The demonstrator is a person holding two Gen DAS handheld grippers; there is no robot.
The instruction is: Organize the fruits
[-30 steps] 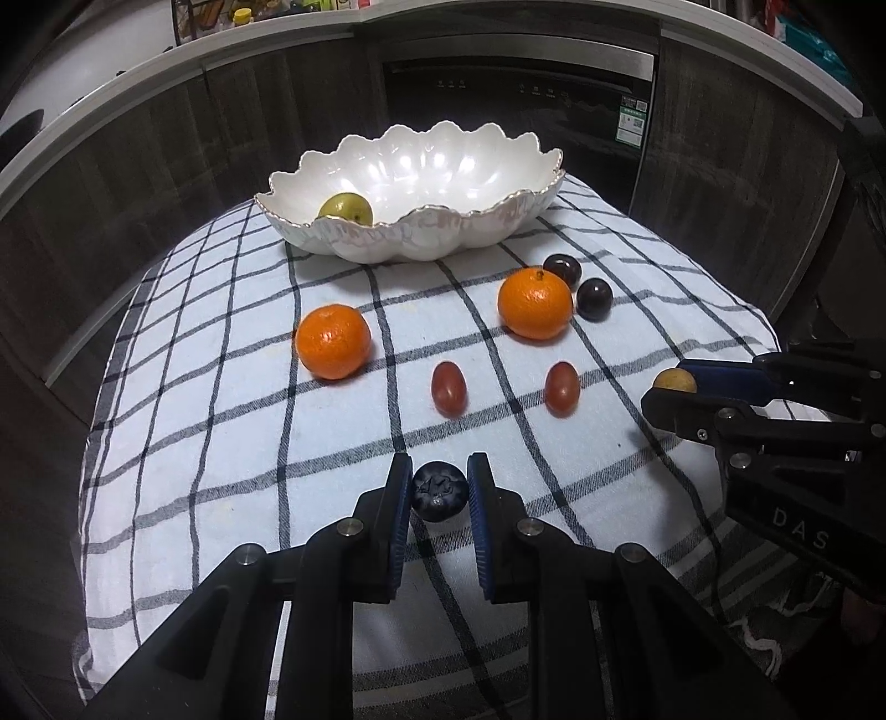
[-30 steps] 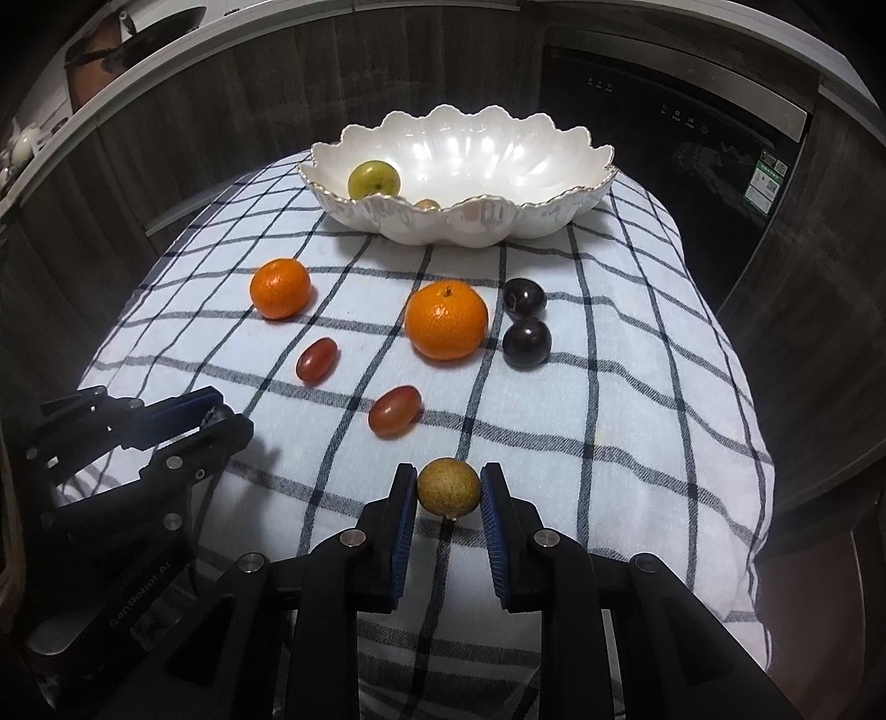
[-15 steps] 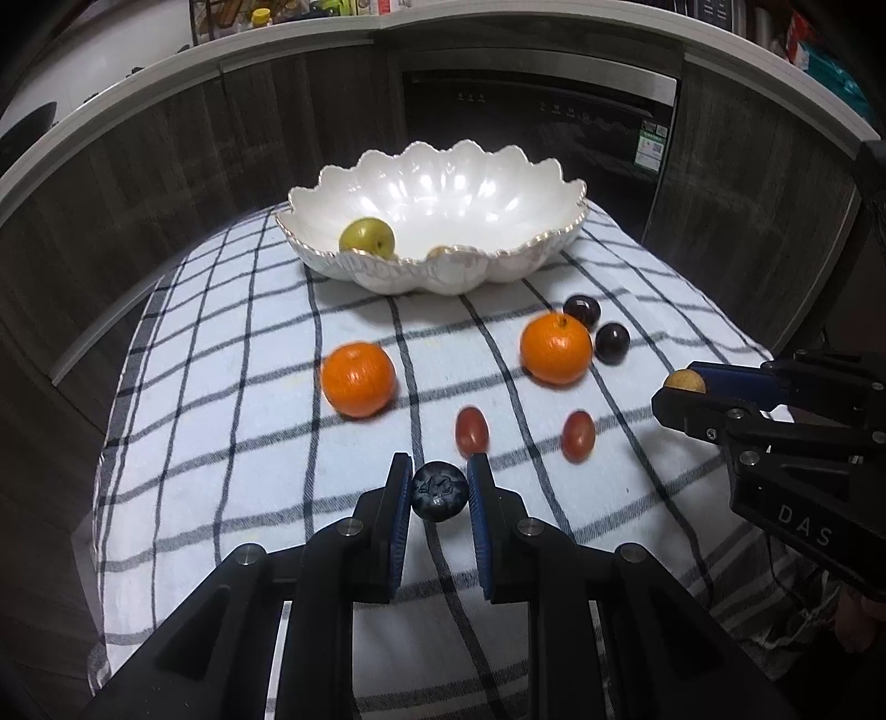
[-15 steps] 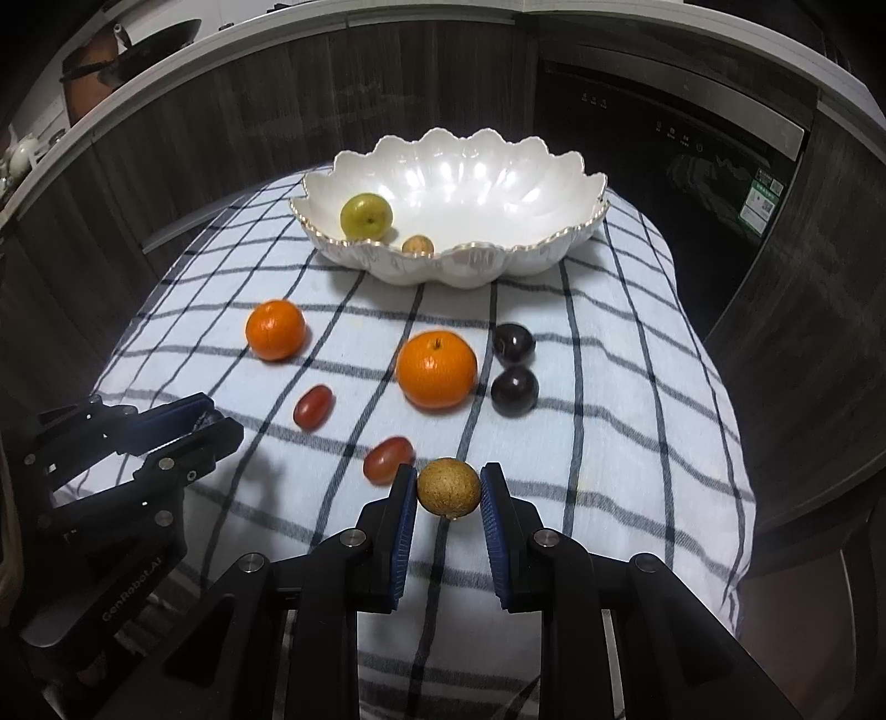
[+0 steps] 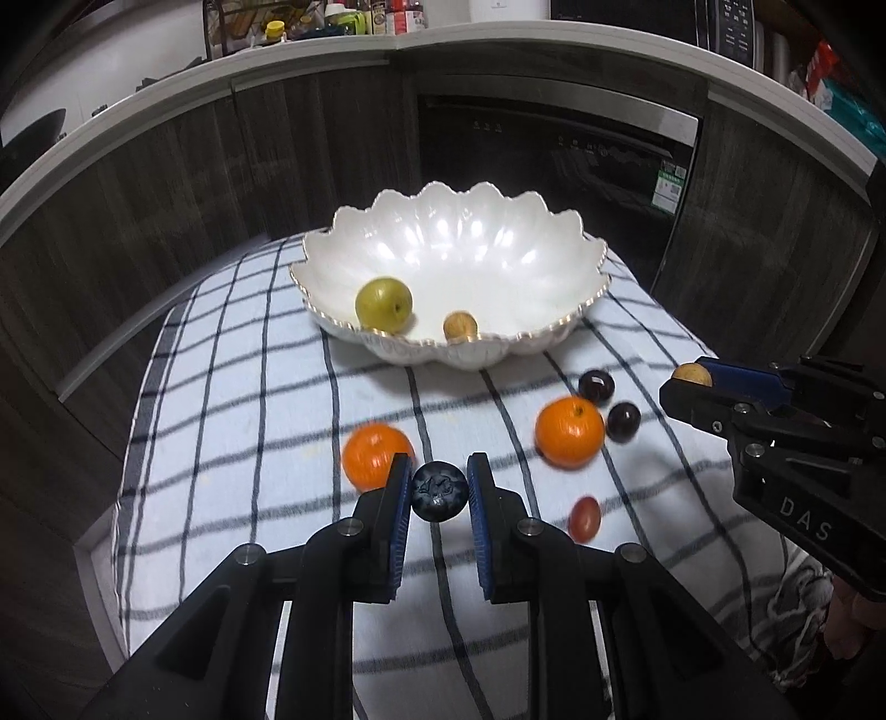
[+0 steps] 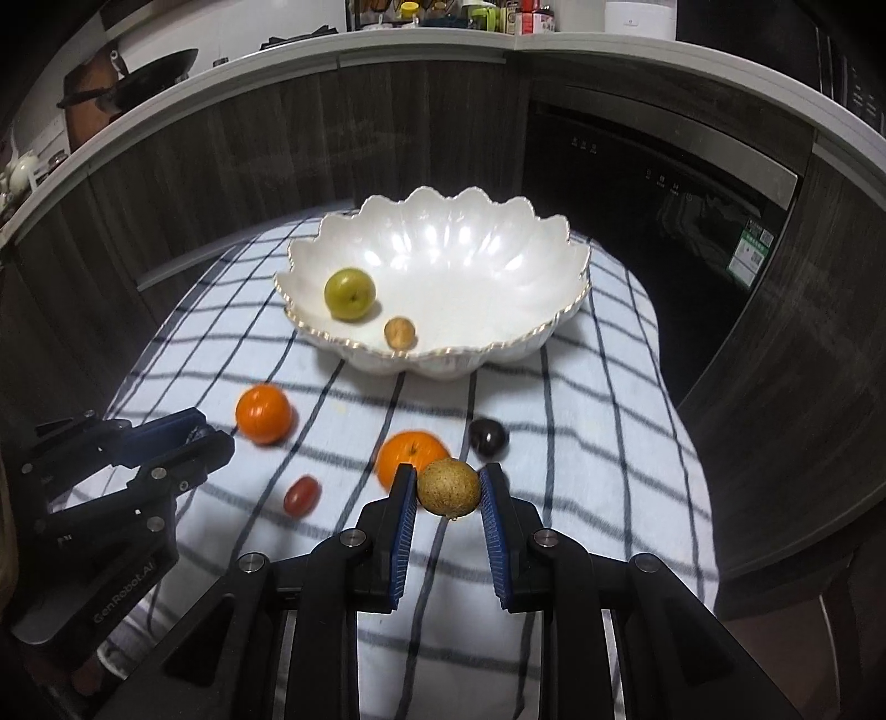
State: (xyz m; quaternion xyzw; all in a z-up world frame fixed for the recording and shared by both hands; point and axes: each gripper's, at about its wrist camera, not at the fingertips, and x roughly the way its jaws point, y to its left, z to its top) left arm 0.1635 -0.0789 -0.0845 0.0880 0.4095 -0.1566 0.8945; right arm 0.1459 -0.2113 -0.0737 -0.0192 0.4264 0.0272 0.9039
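My left gripper (image 5: 439,493) is shut on a dark blueberry (image 5: 439,490), held above the checked cloth. My right gripper (image 6: 448,488) is shut on a small brown round fruit (image 6: 448,487), also held above the cloth; it shows in the left wrist view (image 5: 692,373) too. The white scalloped bowl (image 5: 498,243) stands at the far end and holds a green fruit (image 5: 383,304) and a small brown fruit (image 5: 459,325). Two oranges (image 5: 569,432) (image 5: 372,455), two dark plums (image 5: 596,384) and a red grape tomato (image 5: 585,518) lie on the cloth.
The checked cloth (image 5: 232,387) covers a small table with drop-offs on all sides. Dark cabinets and an oven (image 5: 559,166) stand behind the bowl. A counter (image 6: 387,44) with jars and a pan runs along the back.
Both grippers have risen and tilted up with their fruits, so the bowl's inside and the counter now show. The fruits on the cloth have not moved.
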